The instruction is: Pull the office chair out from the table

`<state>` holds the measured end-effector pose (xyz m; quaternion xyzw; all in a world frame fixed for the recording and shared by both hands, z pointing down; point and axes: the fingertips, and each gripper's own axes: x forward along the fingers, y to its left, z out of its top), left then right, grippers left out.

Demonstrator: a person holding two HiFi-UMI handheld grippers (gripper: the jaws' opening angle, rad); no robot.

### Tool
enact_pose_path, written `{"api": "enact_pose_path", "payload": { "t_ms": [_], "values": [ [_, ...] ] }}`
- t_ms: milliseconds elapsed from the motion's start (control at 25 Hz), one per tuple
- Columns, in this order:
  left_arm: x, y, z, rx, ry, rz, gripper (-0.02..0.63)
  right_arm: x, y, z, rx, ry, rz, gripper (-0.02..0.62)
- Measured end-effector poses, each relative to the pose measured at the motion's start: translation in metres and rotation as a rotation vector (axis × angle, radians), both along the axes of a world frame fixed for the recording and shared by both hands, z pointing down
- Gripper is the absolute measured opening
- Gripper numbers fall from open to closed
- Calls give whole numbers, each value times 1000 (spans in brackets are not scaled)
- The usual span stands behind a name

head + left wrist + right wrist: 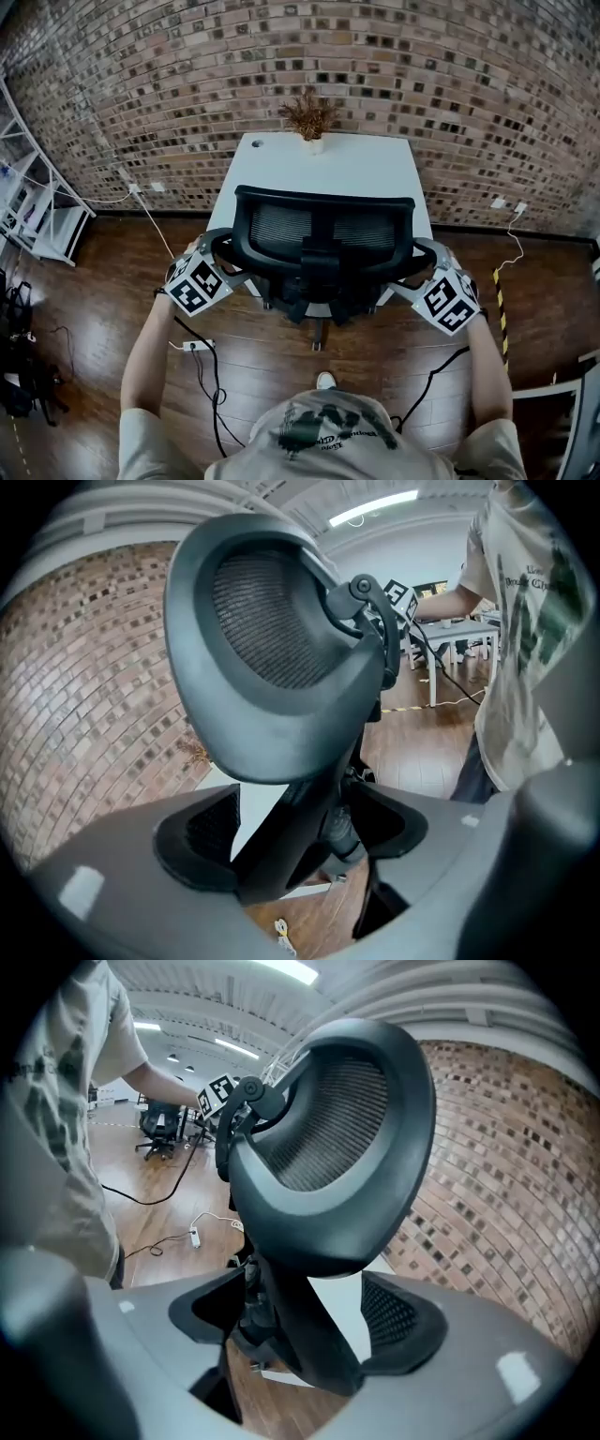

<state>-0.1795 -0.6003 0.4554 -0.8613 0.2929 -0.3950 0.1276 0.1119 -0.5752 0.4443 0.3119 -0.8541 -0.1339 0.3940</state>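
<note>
Black office chair at table edge; left gripper, right gripper clamp armrests; wood floor behind.

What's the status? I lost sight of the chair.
Status: left gripper, right gripper, both shut on chair frame. Chair close against table, not yet out. Loose cables on floor behind it.

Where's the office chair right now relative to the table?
Head view, centre: the office chair stands at the near edge of the white table, its armrests gripped by the left gripper and right gripper.
</note>
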Motion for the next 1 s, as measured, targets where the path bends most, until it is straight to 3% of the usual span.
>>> {"api": "enact_pose_path", "payload": {
  "t_ms": [240, 440, 520, 680, 1000],
  "values": [
    [-4, -12, 8, 3, -84, -1, 368, -3, -17, 14, -45, 101, -72, 373],
    [-1, -13, 10, -23, -138, 48, 363, -17, -21, 23, -110, 132, -131, 359],
    [-1, -10, 12, -29, -155, 63, 331, -19, -19, 29, -141, 132, -147, 318],
    [-4, -7, 14, -17, -215, 81, 293, -16, -18, 37, -113, 184, -156, 264],
    [-4, 0, 17, -8, -216, 71, 289, -16, -13, 42, -78, 202, -154, 250]
  ]
}}
